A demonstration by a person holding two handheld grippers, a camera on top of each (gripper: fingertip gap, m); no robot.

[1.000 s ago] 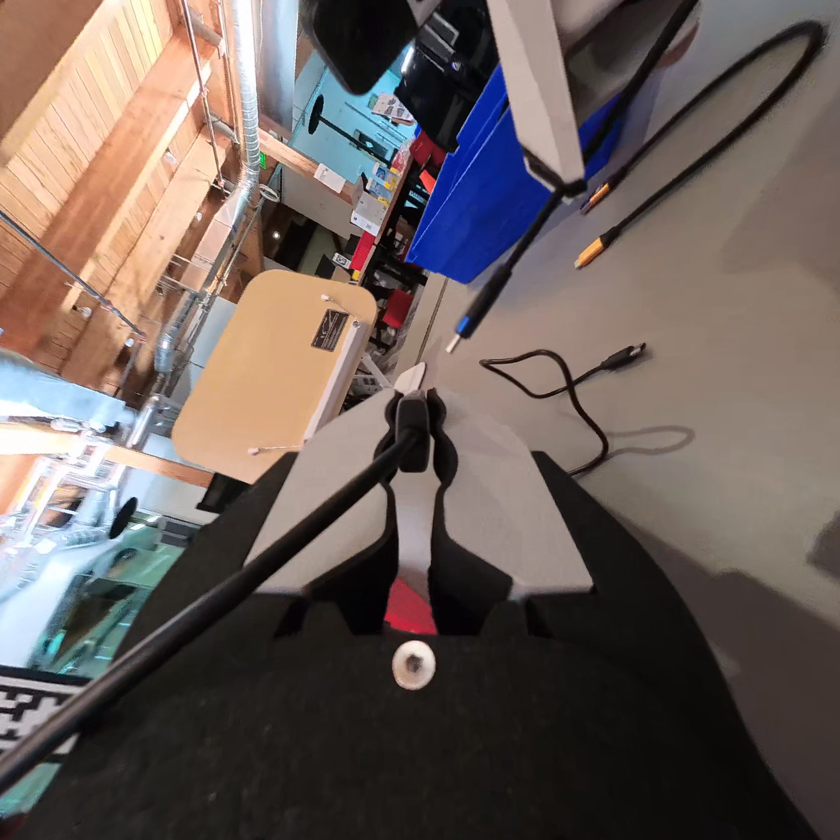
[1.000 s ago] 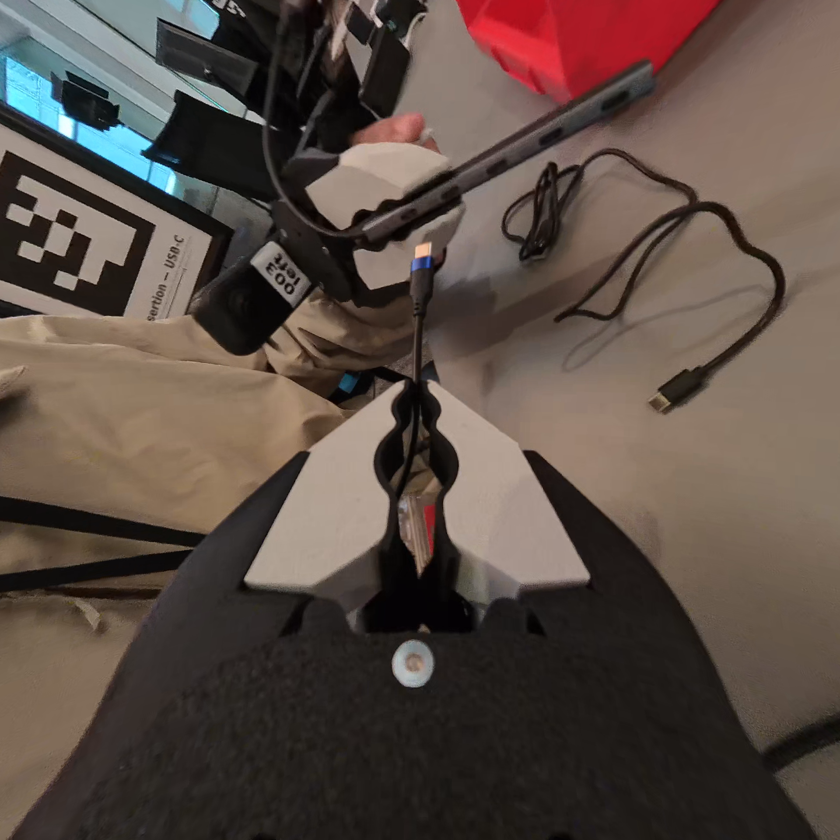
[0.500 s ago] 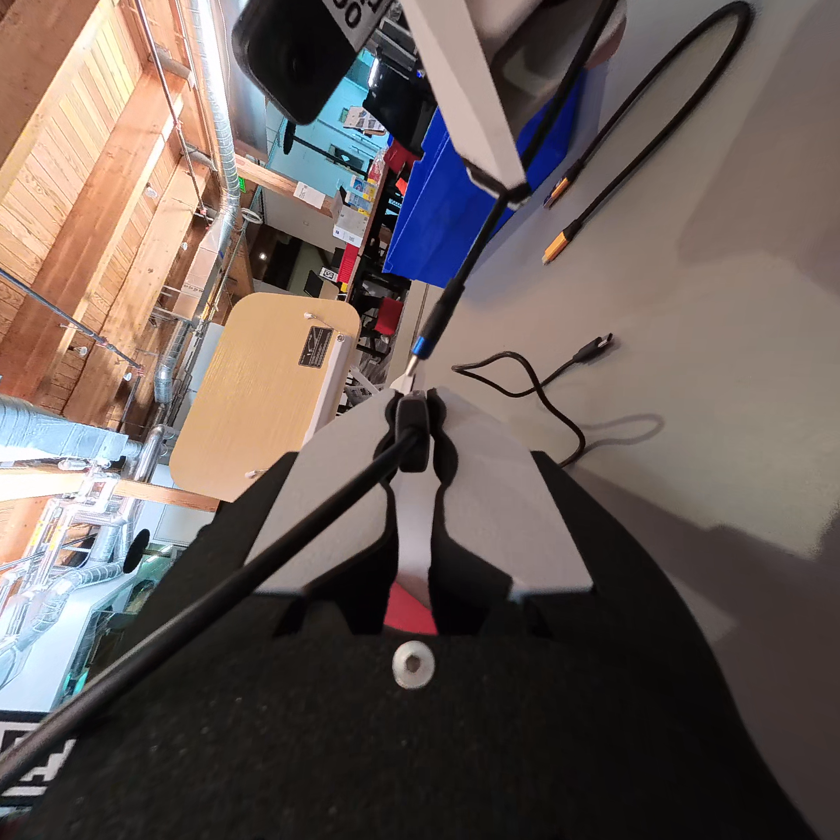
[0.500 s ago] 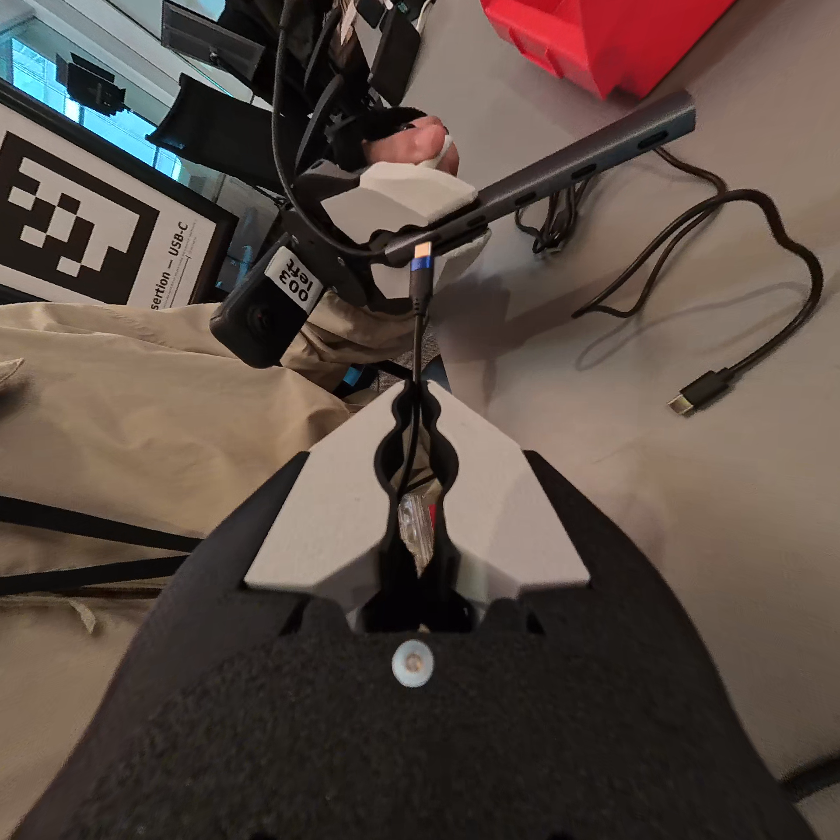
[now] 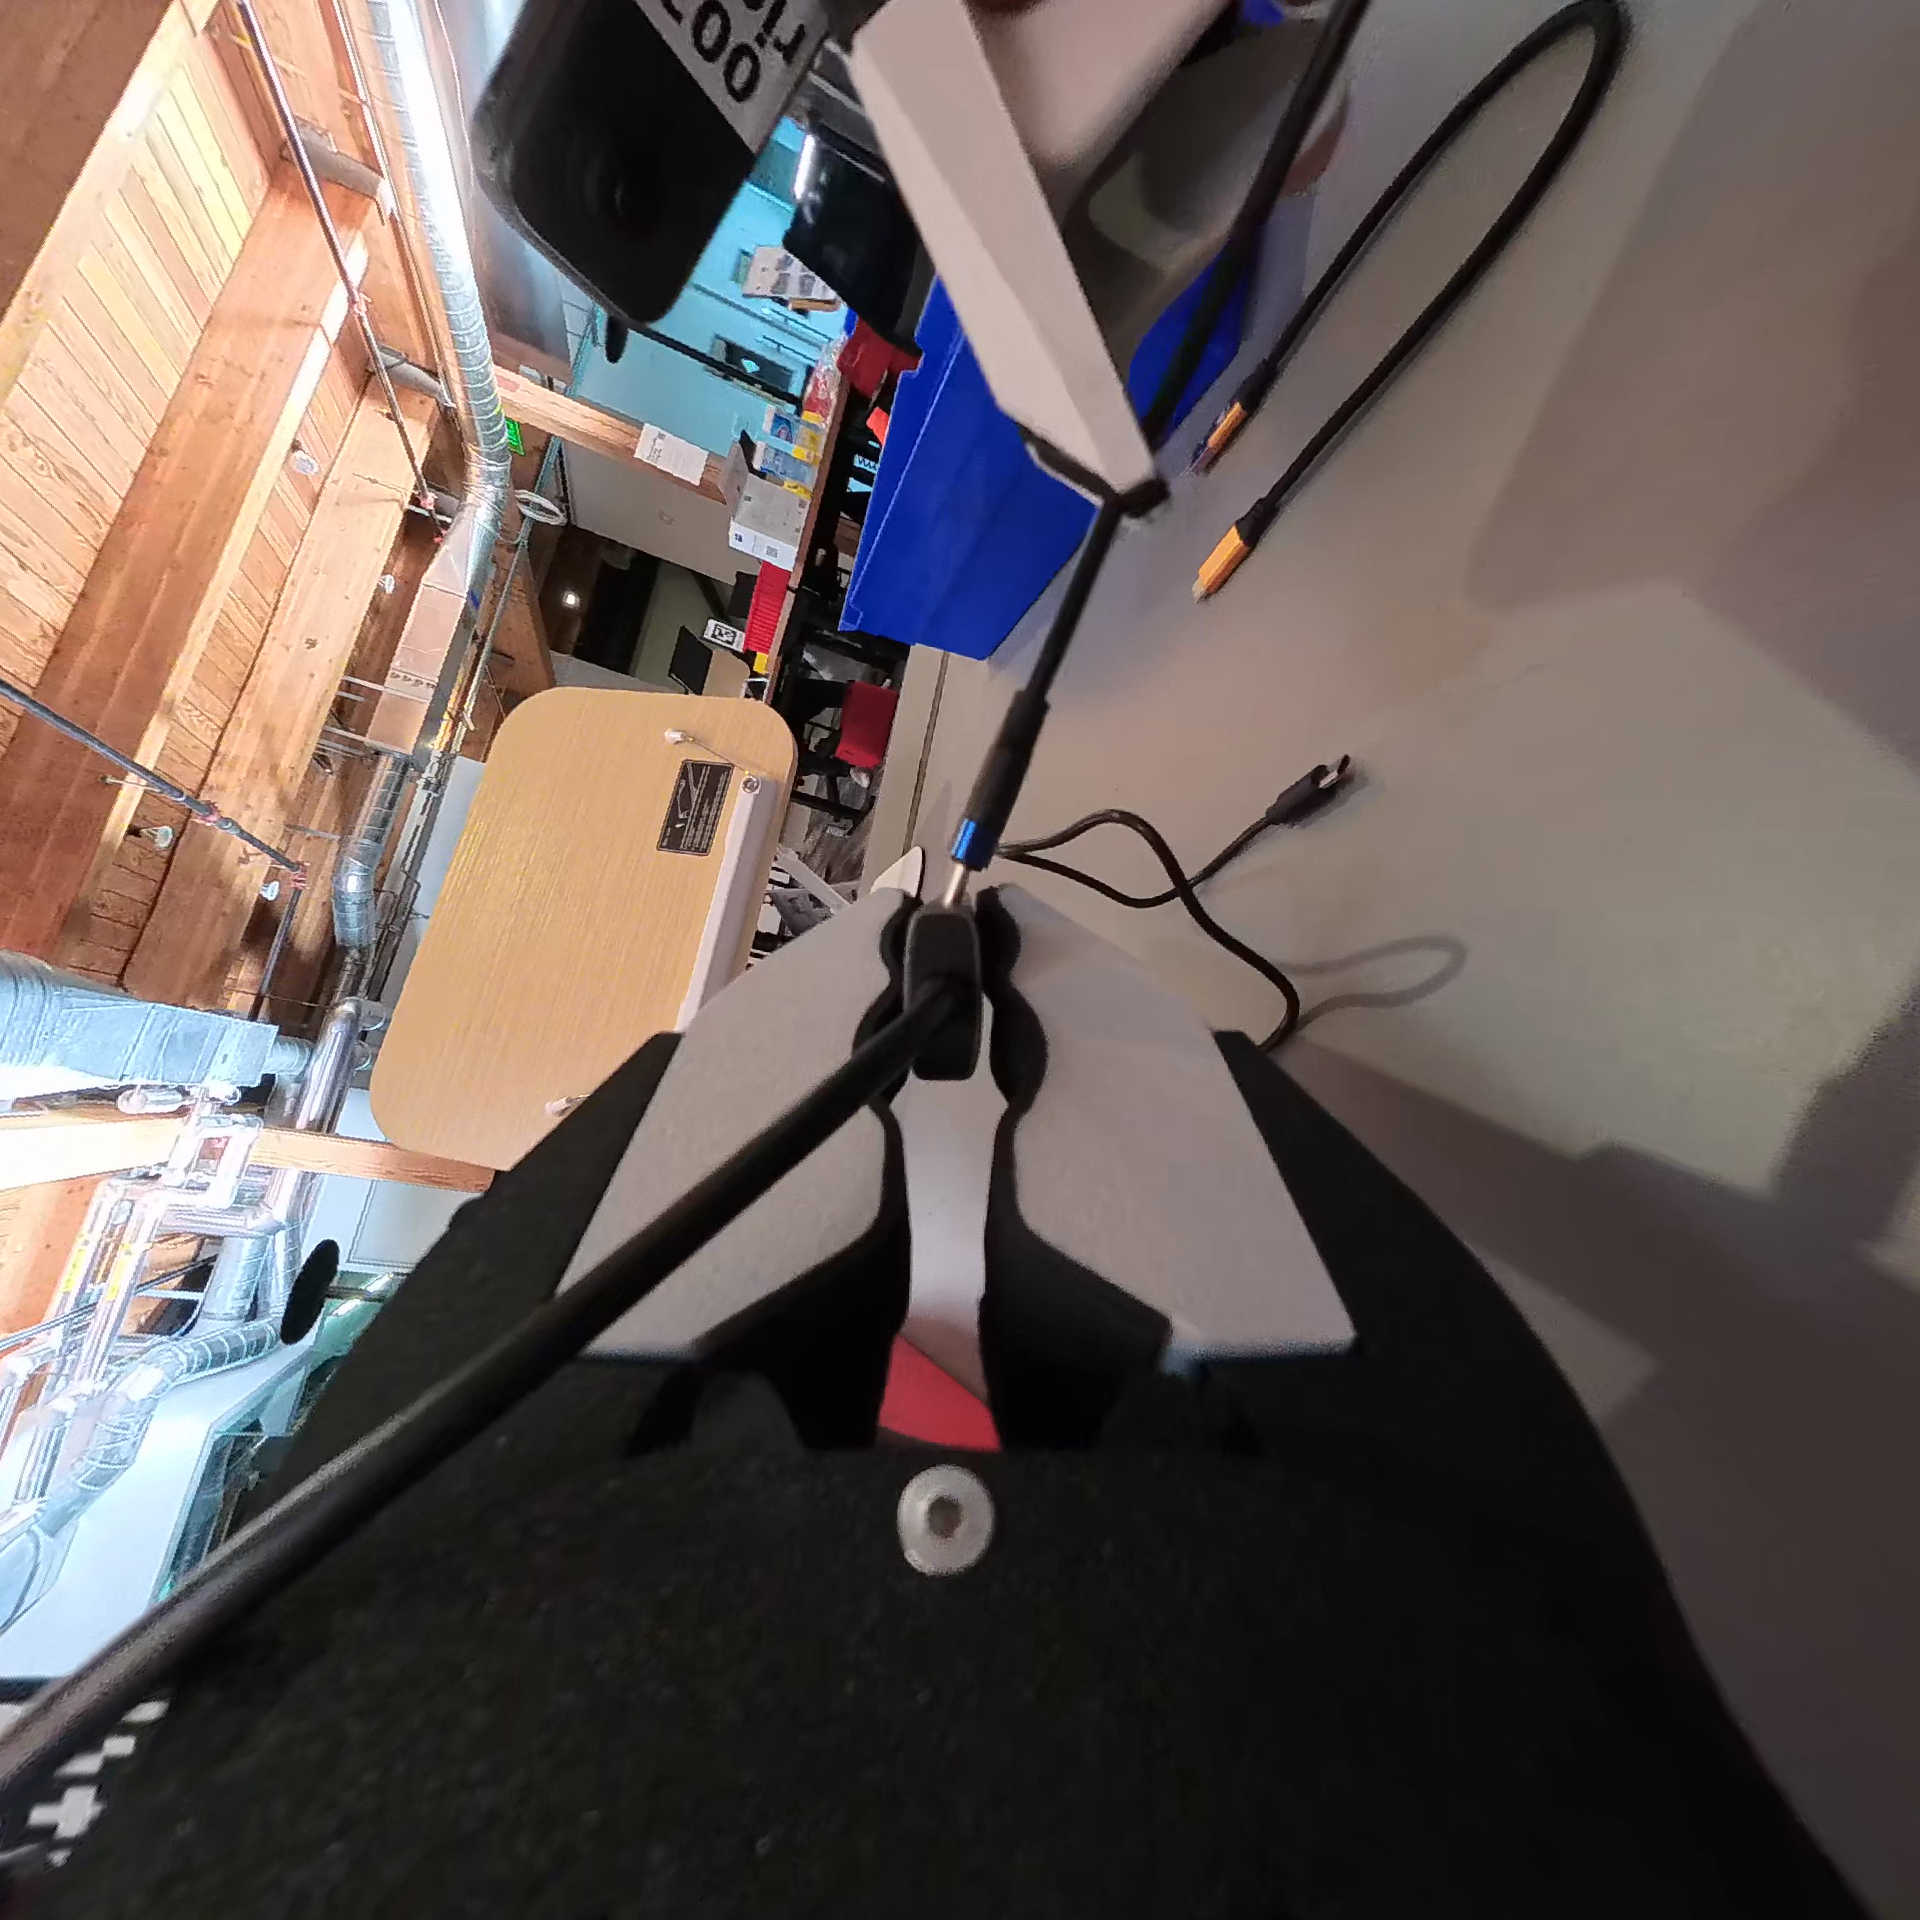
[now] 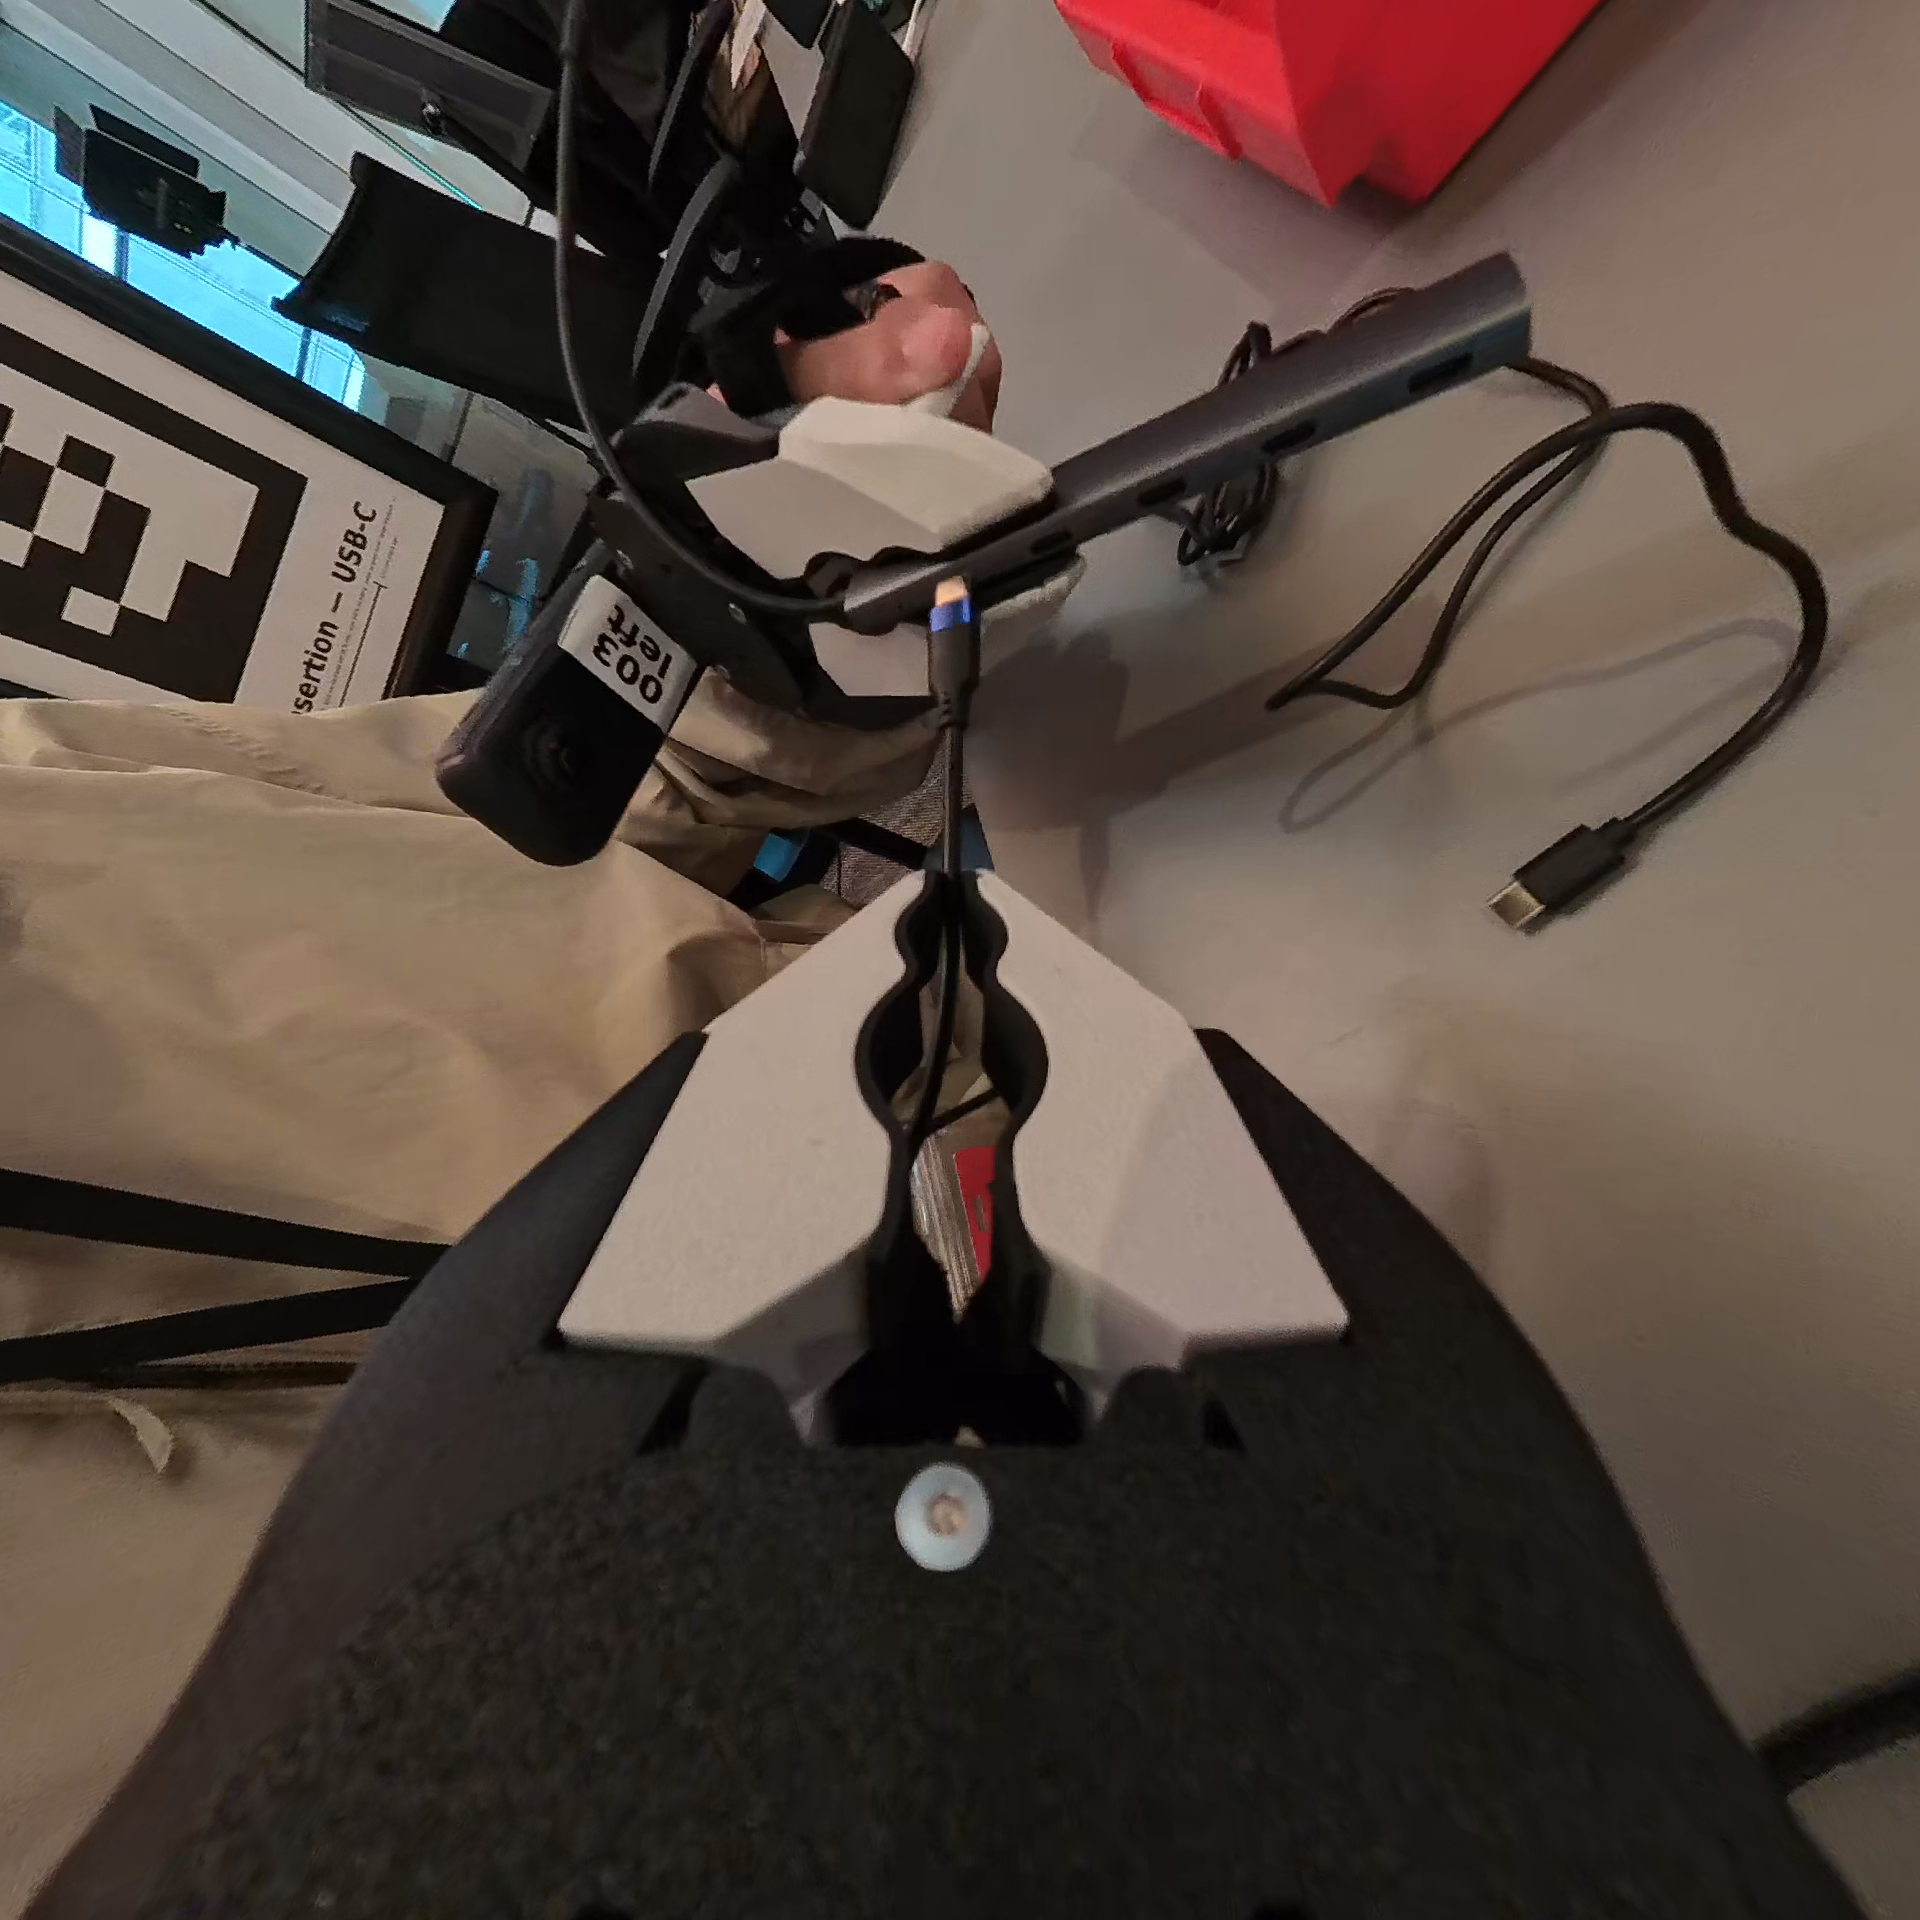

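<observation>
My left gripper [image 5: 940, 914] is shut on a slim grey USB hub [image 5: 940, 1029], seen end-on, with the hub's black cord [image 5: 520, 1340] trailing to the lower left. In the right wrist view the hub [image 6: 1278, 436] sticks out to the right of the left gripper [image 6: 935, 520], above the grey table. My right gripper [image 6: 951, 888] is shut on a thin black cable. Its blue-ringed plug [image 6: 951, 623] points forward, with the tip at the hub's side near a port. The plug [image 5: 977, 821] hangs from the right gripper [image 5: 1132, 488] onto the hub.
A loose black cable with a USB-C plug [image 6: 1558, 883] lies on the grey table [image 6: 1455, 1143], and shows in the left view [image 5: 1299, 800]. Orange-tipped cables [image 5: 1226, 561] lie beside a blue bin [image 5: 966, 520]. A red bin [image 6: 1351, 83], a marker board [image 6: 156, 540] and beige cloth [image 6: 312, 935] are nearby. The gap from one gripper's tips to the other's is roughly 7 cm.
The two grippers have come together. The blue-ringed plug has moved from a gap short of the hub to the hub's side, and the hub has tilted and drawn nearer.
</observation>
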